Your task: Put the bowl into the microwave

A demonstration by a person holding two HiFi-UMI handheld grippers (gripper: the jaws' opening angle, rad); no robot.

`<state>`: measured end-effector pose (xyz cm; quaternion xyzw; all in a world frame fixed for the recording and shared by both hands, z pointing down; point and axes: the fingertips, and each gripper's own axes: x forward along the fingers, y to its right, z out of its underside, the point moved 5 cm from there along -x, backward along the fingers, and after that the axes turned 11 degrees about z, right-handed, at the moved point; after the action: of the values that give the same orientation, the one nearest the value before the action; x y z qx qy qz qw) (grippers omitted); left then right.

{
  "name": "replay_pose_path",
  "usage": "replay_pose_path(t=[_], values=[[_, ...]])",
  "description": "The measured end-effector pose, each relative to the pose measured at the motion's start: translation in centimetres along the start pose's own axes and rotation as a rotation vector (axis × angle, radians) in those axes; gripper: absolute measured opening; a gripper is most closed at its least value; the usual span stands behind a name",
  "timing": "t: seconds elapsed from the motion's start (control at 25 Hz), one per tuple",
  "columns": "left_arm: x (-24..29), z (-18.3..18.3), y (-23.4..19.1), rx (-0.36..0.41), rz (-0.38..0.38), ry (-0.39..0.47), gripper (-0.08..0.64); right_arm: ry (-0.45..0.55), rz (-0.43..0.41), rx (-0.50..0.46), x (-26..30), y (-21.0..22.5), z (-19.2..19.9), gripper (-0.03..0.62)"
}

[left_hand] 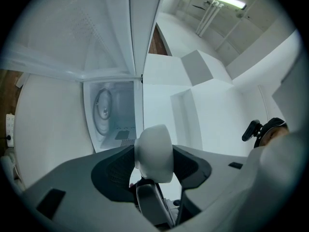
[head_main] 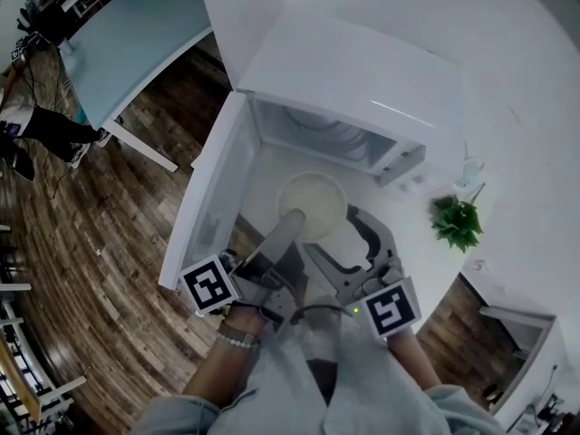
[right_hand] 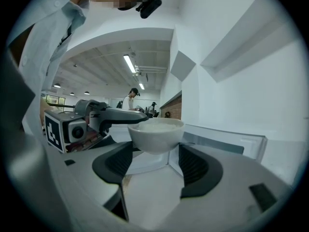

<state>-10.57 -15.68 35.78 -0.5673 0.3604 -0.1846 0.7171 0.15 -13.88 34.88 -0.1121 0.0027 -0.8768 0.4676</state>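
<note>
door: microwave door [head_main: 204,211] is swung wide to the left, so the cavity [head_main: 317,134] is open and the way in is free.
left gripper: left gripper [head_main: 288,223] is clamped on the bowl's near rim, one jaw over the rim and one under. It bears the bowl alone, so it reads as the carrying hand.
bowl: white bowl [head_main: 315,202] is upright and held over the counter [head_main: 263,184], just in front of the cavity mouth, not inside yet. It's probably kept level to avoid spilling. The inside looks pale; can't tell if it's filled.
turntable: glass turntable [left_hand: 102,111] shows inside the cavity with nothing seen on it. Likely landing spot.
right gripper: right gripper [head_main: 331,231] has its jaws spread wide, pads off the bowl, just beside the bowl's right side. In the right gripper view the bowl lines up between the jaws but isn't touched. It's probably free to steady the bowl or handle the door.
plant: small green plant [head_main: 456,222] sits further right on the counter, well apart and out of the path.
step: looks mid-carry. The bowl needs to go forward into the cavity and down onto the turntable.
</note>
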Motion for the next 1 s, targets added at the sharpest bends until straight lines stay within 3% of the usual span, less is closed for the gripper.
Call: replay_pose_path(t=[1.0], values=[[4.4, -0.8, -6.0, -0.019, -0.061, -0.033, 0.217, -0.08, 0.0, 0.046, 3.2, 5.1, 4.2, 0.296]])
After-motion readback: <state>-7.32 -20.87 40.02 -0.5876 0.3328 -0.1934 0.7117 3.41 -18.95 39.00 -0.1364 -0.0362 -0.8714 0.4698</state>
